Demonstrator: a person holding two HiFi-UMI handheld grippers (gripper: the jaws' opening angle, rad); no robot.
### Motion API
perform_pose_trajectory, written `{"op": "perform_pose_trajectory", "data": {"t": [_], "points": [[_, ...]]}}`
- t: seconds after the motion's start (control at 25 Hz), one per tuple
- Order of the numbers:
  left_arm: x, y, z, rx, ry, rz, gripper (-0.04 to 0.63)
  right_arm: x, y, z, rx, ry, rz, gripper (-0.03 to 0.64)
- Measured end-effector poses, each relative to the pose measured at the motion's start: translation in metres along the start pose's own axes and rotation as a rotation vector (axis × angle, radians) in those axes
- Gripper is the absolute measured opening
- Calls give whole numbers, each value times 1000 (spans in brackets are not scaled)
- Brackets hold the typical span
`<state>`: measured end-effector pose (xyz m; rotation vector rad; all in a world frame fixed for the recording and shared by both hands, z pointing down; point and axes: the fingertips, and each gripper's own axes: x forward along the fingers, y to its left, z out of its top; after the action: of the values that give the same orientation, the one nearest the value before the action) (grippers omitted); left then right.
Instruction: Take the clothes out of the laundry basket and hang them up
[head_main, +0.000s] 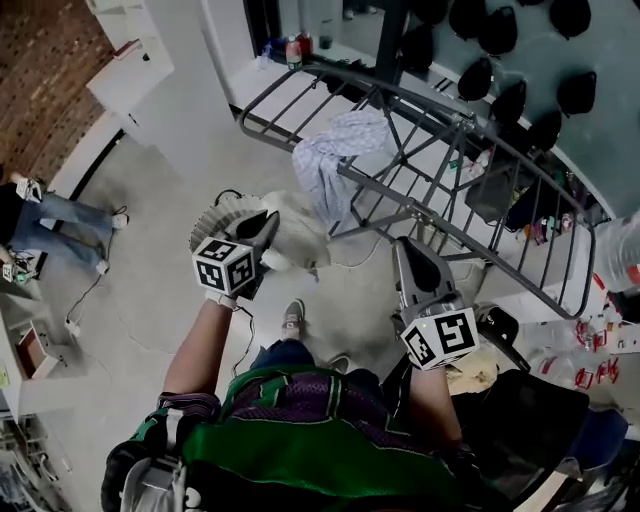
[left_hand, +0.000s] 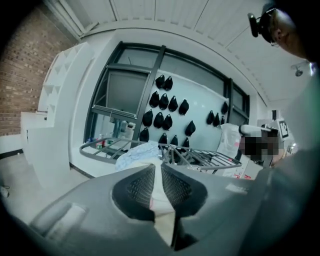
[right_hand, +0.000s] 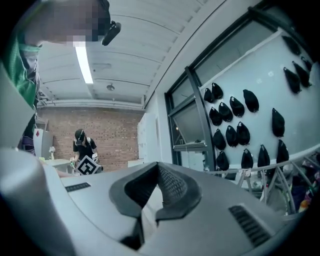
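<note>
Floor (head_main: 170, 200) of pale grey fills the left, with a brick wall (head_main: 45, 70) at upper left. A drying rack (head_main: 400, 97) crosses the upper right, a blue patterned garment (head_main: 335, 150) draped on it. At centre the left tongs (head_main: 268, 228) pinch a white garment (head_main: 295, 240); the right tongs (head_main: 405, 248) are closed tight.

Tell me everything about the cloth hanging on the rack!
The cloth is pale blue and white with a fine pattern, and it looks soft and crumpled. It lies draped over a bar of the grey metal rack, bunched up on top, with one part hanging down below the bars. As far as shows, it touches only the rack.
</note>
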<state>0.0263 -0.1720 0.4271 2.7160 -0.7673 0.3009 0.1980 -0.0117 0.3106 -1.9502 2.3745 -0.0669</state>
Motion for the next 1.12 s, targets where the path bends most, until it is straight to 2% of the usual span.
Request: {"op": "perform_pose_trajectory", "data": {"t": [0.44,0.64,0.84,1.12], "points": [[-22,-117,108,129,-166,-194,41,-66,-15,19,19,-25,-62,0],[-29,-157,141,150,-229,-259,41,-88,-23,33,14,-52,-94,2],[-28,-206,166,154,-288,-336,43,-106,-27,32,4,-44,-68,2],[-34,-271,192,145,-333,-518,43,-117,-34,18,-6,0,-68,29]]}}
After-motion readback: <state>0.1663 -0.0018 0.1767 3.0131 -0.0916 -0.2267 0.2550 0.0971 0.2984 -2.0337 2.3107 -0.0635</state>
